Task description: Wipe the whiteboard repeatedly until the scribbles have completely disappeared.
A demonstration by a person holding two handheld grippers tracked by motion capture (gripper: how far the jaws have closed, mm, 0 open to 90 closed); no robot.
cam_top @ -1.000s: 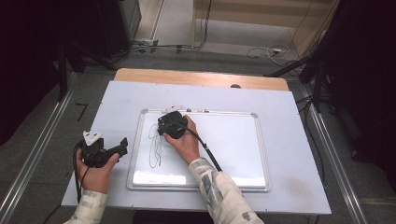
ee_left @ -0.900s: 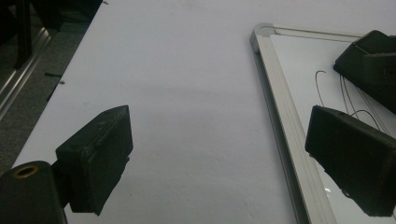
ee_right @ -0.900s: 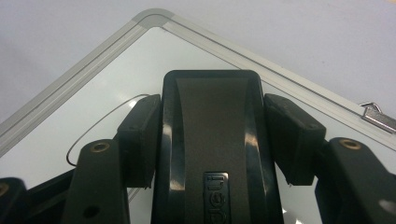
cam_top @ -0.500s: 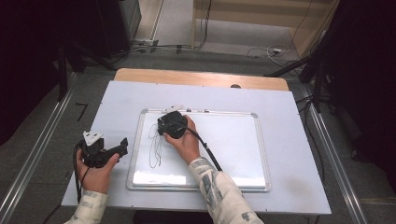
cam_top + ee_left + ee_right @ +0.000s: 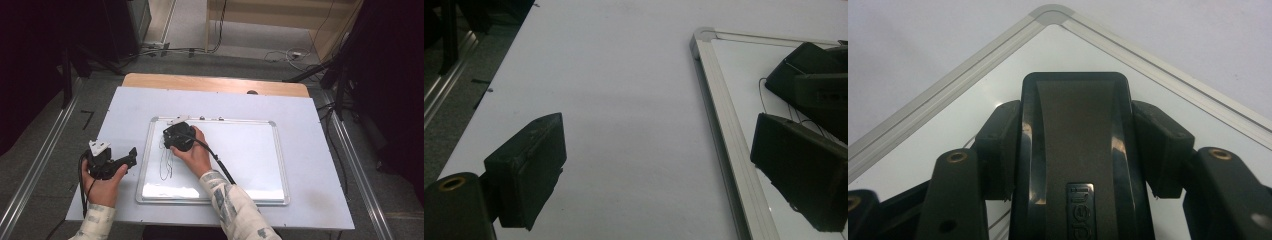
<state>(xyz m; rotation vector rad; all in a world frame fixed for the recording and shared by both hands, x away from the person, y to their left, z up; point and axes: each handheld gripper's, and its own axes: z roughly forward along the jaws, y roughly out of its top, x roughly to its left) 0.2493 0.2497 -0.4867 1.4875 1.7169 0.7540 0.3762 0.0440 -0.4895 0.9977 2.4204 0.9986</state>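
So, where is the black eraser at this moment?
The black eraser is clamped in the right gripper, on the whiteboard near its far-left corner, beside the pen scribbles.

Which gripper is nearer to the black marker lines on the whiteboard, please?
Right. The right gripper, clamping a black eraser, sits on the whiteboard beside the marker lines; the left gripper hovers off the board's left edge.

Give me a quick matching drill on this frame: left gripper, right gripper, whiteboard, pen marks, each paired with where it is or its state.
1. left gripper
2. right gripper
3. whiteboard
4. pen marks

a. shut on a black eraser near the board's far left corner
b. lying flat on the white table
c. open, over the table left of the board
d. thin dark lines on the board's left part

Pairs: 1-c, 2-a, 3-b, 4-d
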